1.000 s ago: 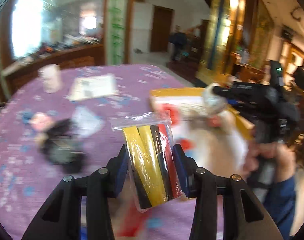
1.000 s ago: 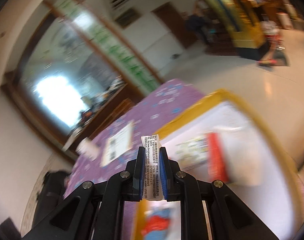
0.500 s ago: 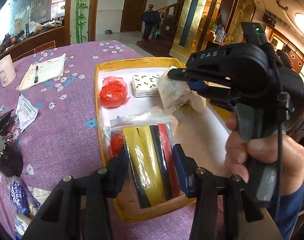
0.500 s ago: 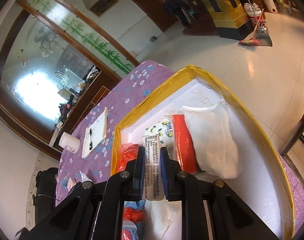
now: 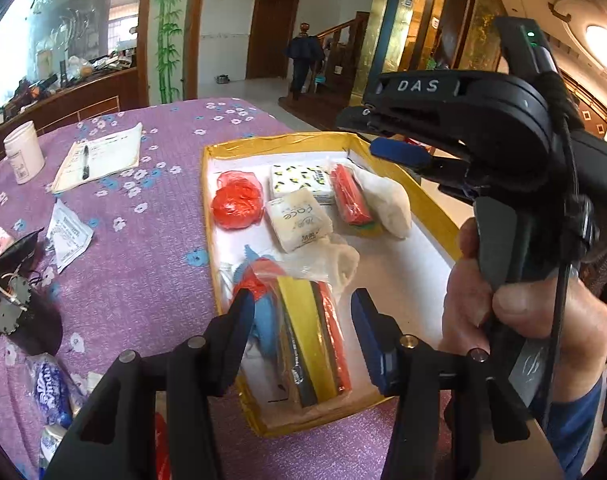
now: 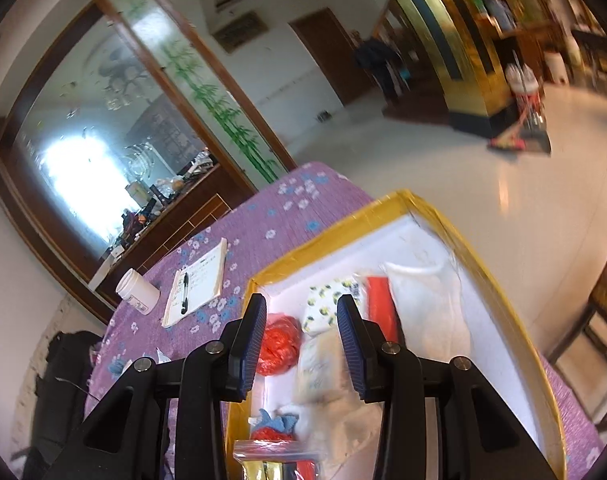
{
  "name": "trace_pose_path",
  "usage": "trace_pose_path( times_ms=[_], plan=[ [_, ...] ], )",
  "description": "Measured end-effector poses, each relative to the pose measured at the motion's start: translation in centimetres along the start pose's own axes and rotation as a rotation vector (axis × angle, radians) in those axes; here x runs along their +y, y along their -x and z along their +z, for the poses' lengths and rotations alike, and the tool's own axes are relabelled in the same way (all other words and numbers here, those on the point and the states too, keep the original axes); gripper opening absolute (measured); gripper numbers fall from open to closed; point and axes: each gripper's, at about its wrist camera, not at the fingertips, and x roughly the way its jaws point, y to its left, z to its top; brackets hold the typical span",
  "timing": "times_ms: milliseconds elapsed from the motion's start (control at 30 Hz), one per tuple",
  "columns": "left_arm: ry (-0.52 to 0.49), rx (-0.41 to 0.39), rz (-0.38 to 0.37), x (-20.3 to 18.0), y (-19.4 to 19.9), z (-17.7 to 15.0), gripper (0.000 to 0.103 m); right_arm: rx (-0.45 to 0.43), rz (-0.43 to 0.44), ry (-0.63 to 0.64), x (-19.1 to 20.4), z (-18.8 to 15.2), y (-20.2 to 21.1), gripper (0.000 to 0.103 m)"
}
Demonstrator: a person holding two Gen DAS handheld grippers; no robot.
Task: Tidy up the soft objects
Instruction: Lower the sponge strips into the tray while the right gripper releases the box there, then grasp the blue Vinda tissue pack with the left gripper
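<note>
While both the left gripper [image 5: 301, 330] and the right gripper [image 6: 299, 342] are hanging wide open and empty over the yellow-rimmed box [image 5: 281, 142] on the counter [image 5: 143, 240], the striped bag [image 5: 313, 336] is lying inside, risking a snag on lifting jaws.

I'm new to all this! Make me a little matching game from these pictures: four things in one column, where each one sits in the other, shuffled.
Things:
1. pen
2. red plastic bag
3. white jar
4. bag of coloured strips

Places:
A. between the open left gripper fingers
B. on the notepad
C. far-left corner of the yellow-rimmed box
D. standing on the purple tablecloth

Pairs: 1-B, 2-C, 3-D, 4-A
</note>
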Motion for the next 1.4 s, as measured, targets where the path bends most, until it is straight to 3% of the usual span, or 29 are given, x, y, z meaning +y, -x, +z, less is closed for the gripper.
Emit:
trace_pose_path(
  times_ms=[100, 333, 533, 600, 800, 1000, 1100, 1233, 1333, 1400],
  plan=[
    [0.022, 0.000, 0.024, 0.6, 0.8, 0.2, 0.049, -0.020, -0.014, 0.019, 0.7, 0.0, 0.2, 0.040],
    [0.044, -0.026, 0.058, 2.2, 4.2, -0.3, 0.049, -0.036, 0.071, 0.025, 1.8, -0.6, 0.1, 0.040],
    [0.089, -0.030, 0.079, 4.9, 7.3, -1.9, 0.049, 0.009, 0.138, 0.117, 4.6, -1.7, -0.5, 0.043],
    [0.119, -0.037, 0.089, 6.3, 8.5, -2.8, 0.049, 0.034, 0.153, 0.169, 5.9, -2.3, -0.8, 0.049],
    [0.190, -0.058, 0.146, 10.9, 12.1, -5.9, 0.051, 0.095, 0.250, 0.263, 8.7, -4.4, -1.4, 0.049],
    [0.361, -0.012, 0.215, 17.7, 14.4, -10.7, 0.058, 0.130, 0.292, 0.363, 11.2, -6.8, -1.6, 0.049],
    [0.490, 0.045, 0.152, 20.8, 14.2, -12.6, 0.058, 0.130, 0.292, 0.372, 11.5, -7.2, -1.6, 0.049],
    [0.550, 0.074, 0.046, 21.2, 13.3, -13.1, 0.058, 0.136, 0.298, 0.362, 11.3, -7.4, -1.7, 0.049],
    [0.478, 0.088, 0.029, 18.9, 12.1, -12.1, 0.060, 0.145, 0.306, 0.355, 11.3, -7.5, -1.7, 0.050],
    [0.388, 0.114, 0.041, 17.2, 10.9, -11.3, 0.069, 0.152, 0.318, 0.355, 11.4, -7.5, -1.8, 0.050]
  ],
)
